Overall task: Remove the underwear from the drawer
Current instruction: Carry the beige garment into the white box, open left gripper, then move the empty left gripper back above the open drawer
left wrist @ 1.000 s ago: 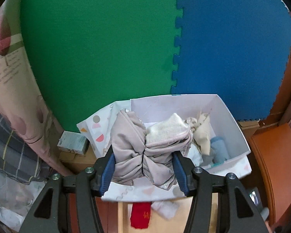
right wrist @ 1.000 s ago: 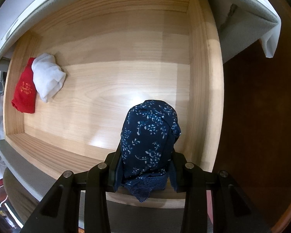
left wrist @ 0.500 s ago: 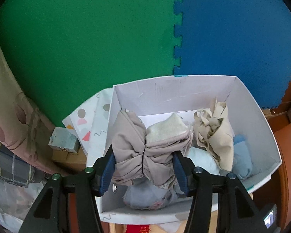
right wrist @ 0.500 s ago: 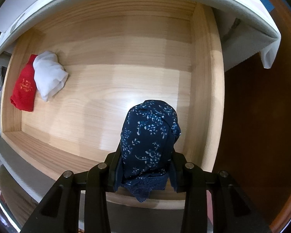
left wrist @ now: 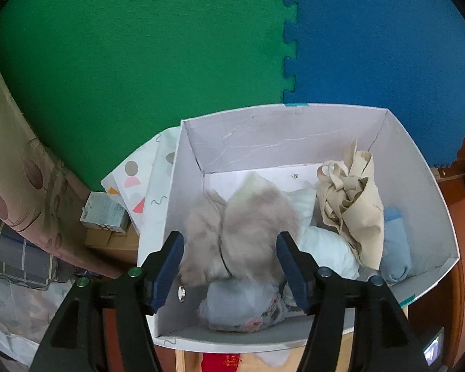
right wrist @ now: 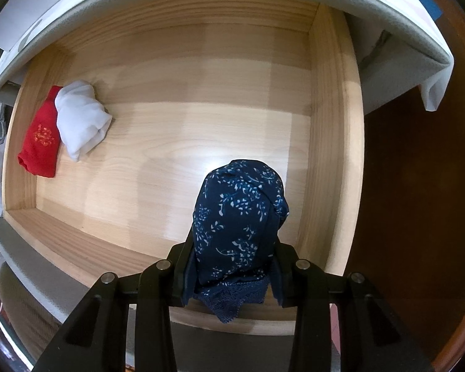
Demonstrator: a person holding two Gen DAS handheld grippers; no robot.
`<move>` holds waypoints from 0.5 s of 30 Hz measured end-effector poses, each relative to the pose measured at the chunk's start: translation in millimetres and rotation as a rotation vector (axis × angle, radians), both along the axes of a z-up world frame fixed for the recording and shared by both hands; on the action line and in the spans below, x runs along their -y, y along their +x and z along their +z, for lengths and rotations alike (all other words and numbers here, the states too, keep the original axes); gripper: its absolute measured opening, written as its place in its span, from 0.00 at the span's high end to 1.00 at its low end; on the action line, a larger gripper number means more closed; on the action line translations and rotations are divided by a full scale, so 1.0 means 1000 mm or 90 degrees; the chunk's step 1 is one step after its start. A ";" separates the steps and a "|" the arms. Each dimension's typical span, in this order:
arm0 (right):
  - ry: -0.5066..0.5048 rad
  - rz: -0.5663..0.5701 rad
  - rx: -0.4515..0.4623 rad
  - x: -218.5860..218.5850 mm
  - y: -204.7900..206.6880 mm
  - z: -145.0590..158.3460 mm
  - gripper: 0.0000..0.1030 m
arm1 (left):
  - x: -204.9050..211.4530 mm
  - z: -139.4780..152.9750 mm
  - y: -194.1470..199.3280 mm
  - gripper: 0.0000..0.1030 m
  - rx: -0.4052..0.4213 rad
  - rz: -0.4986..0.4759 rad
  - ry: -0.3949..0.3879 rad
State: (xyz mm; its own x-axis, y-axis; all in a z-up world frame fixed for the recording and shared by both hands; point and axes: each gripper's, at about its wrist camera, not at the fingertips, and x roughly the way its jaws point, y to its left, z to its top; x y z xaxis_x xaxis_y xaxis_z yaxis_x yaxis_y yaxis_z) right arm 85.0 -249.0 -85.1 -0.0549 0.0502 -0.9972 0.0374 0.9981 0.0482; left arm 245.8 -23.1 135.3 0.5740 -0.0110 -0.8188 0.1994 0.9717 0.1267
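Note:
In the left wrist view my left gripper (left wrist: 229, 238) hangs over a white cardboard box (left wrist: 263, 136). Its jaws are opening, and a taupe garment (left wrist: 248, 217) shows blurred between the blue pads, slipping down and loose at the left pad. In the right wrist view my right gripper (right wrist: 232, 248) is shut on navy floral underwear (right wrist: 238, 217), held above the open wooden drawer (right wrist: 201, 93) near its right wall. Red underwear (right wrist: 40, 142) and a white piece (right wrist: 80, 117) lie in the drawer's left corner.
The box holds several clothes: a beige piece (left wrist: 353, 210), a white bundle (left wrist: 322, 248), a light blue roll (left wrist: 393, 248). Green (left wrist: 139, 62) and blue (left wrist: 372, 46) foam mats lie beyond. A small carton (left wrist: 104, 214) sits left of the box. Dark wood (right wrist: 403, 186) flanks the drawer.
My left gripper has come forward and down over the box. Its jaws have widened and the taupe garment has gone blurred and loose. The right gripper and its underwear have not moved.

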 end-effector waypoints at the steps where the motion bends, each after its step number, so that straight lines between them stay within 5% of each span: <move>1: -0.002 0.000 0.000 0.000 0.000 0.000 0.65 | -0.001 0.003 -0.001 0.38 0.003 -0.001 -0.004; 15: -0.027 0.005 0.007 -0.023 -0.001 -0.004 0.65 | -0.035 0.017 -0.056 0.38 0.025 -0.009 -0.008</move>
State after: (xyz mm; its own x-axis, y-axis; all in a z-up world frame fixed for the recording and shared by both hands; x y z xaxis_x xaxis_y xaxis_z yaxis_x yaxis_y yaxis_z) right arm 84.3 -226.1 -89.1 -0.0436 0.0073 -0.9990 0.0290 0.9996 0.0060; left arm 189.5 11.8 152.2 0.6049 -0.0296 -0.7958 0.2078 0.9706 0.1218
